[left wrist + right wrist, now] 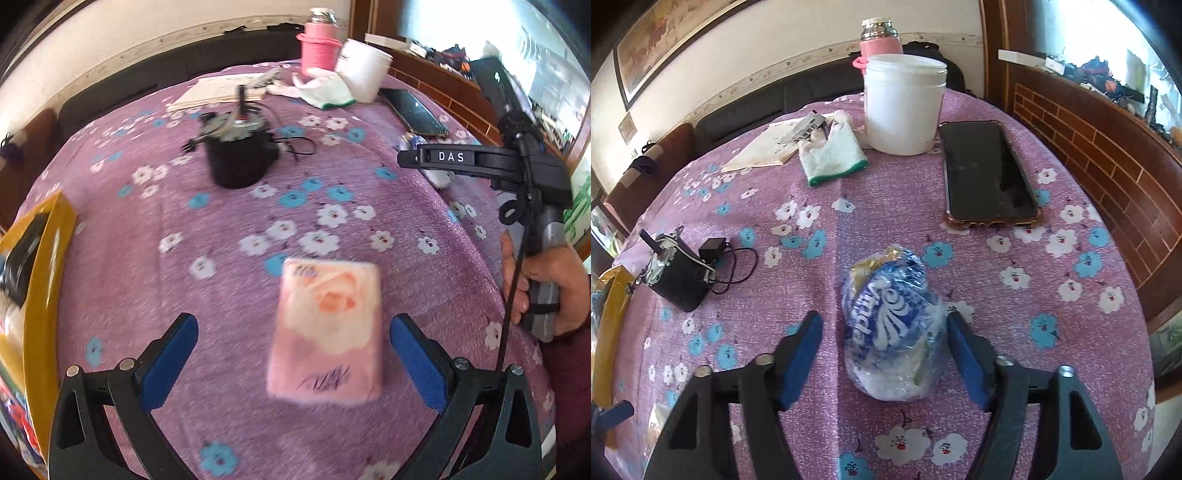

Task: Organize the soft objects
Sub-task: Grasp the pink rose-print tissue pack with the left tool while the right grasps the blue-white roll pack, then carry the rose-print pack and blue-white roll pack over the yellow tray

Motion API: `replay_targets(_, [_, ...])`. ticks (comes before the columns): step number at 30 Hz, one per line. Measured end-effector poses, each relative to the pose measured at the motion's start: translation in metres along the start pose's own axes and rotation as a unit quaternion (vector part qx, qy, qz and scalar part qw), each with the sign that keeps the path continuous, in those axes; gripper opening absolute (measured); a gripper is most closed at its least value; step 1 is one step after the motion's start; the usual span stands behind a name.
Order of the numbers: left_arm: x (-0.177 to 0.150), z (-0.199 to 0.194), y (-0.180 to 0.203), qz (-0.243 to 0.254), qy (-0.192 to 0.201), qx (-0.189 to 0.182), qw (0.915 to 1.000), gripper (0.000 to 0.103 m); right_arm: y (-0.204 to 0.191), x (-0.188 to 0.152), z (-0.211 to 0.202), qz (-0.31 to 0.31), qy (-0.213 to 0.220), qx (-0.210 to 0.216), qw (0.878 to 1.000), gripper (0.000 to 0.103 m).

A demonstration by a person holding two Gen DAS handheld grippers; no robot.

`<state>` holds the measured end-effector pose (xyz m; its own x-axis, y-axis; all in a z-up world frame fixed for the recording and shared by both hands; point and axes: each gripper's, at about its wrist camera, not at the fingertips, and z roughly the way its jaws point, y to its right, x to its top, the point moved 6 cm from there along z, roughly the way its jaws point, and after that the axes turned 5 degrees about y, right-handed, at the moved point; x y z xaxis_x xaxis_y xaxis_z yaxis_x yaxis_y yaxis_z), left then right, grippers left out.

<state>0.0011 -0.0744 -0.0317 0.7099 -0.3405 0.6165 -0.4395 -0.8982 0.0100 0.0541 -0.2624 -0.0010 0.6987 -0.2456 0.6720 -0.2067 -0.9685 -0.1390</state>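
A pink tissue pack (pixel 327 330) with a flower print lies on the purple flowered cloth. My left gripper (pixel 291 356) is open, its blue pads either side of the pack, not touching it. A blue and white plastic-wrapped soft pack (pixel 894 328) lies on the cloth in the right wrist view. My right gripper (pixel 884 352) is open around it, the right pad close to the wrap. The right gripper's body (pixel 480 158) also shows in the left wrist view, held by a hand. A white knit glove (pixel 833 157) with a green cuff lies farther back.
A yellow box (pixel 40 295) stands at the left edge. A black motor with wires (pixel 236 151), a white tub (pixel 903 103), a pink bottle (pixel 881 40), a phone (pixel 986 170) and papers (pixel 768 146) lie on the table. A brick-patterned ledge (pixel 1108 155) runs along the right.
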Motion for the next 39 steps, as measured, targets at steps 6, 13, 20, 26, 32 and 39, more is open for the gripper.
replay_targets(6, [-0.004,0.017,0.019,0.019,-0.012,-0.004,0.9997,0.103,0.003,-0.002,-0.003,0.007,0.005,0.004,1.0,0.052])
replay_targets(13, [-0.002,-0.01,-0.012,-0.053,0.005,-0.033,0.998,0.052,0.005,-0.003,-0.005,0.015,0.013,0.002,1.0,0.052])
replay_targets(20, [-0.006,-0.055,-0.055,-0.133,0.06,-0.05,0.988,0.052,0.007,-0.002,-0.007,0.018,0.02,0.002,1.0,0.052])
replay_targets(26, [-0.025,-0.088,-0.095,-0.185,0.087,-0.052,0.9776,0.052,0.021,-0.004,-0.006,0.061,0.018,0.019,0.998,0.052])
replay_targets(32, [-0.051,-0.124,-0.146,-0.222,0.108,-0.021,0.9689,0.052,0.027,-0.004,-0.011,0.067,0.019,0.0,0.998,0.051])
replay_targets(39, [-0.086,-0.157,-0.213,-0.272,0.132,0.034,0.9527,0.052,-0.023,0.013,-0.08,0.045,0.063,0.067,0.995,0.052])
